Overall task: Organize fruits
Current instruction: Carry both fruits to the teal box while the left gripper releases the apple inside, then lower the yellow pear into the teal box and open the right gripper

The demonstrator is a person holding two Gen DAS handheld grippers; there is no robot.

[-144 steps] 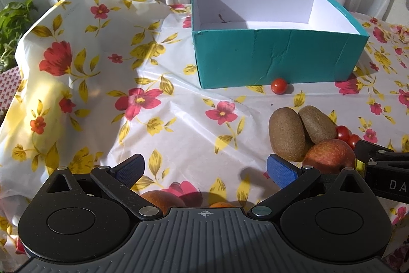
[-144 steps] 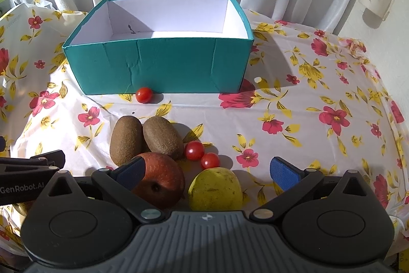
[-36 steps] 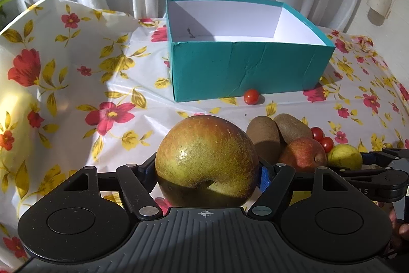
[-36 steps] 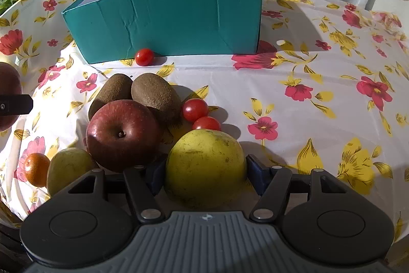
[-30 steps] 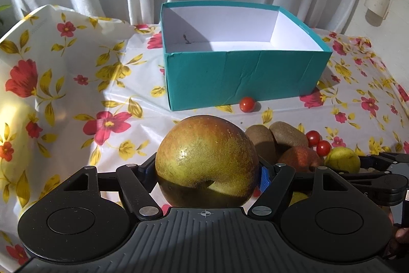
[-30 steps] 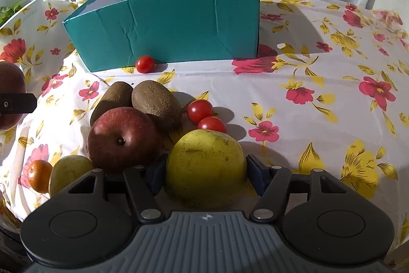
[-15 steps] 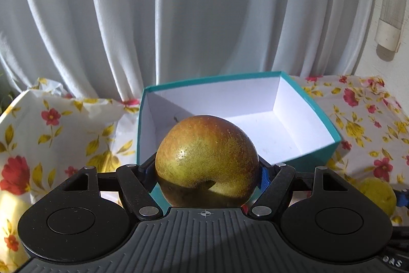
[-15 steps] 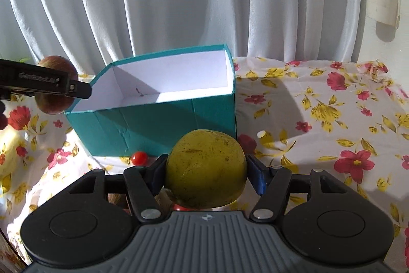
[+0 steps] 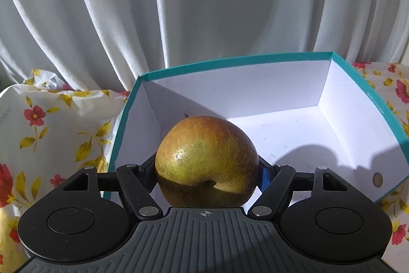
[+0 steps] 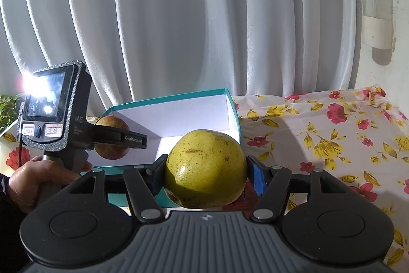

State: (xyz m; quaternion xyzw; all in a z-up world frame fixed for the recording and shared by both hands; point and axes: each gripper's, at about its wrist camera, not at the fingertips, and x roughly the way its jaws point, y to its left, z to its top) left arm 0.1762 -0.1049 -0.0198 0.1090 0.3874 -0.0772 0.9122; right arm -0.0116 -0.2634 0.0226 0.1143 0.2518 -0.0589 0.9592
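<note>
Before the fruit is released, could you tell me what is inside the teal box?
The teal box shows only bare white floor and shadows. The left gripper and its fruit hide the near left part.

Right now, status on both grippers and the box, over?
Left gripper shut on russet apple, over teal box. Right gripper shut on yellow fruit, short of box. Box floor bare, nothing blocking.

Russet fruit [image 9: 207, 160] hides the teal box's [image 9: 368, 91] near wall at 6 o'clock (2 blue pads mostly covered).
</note>
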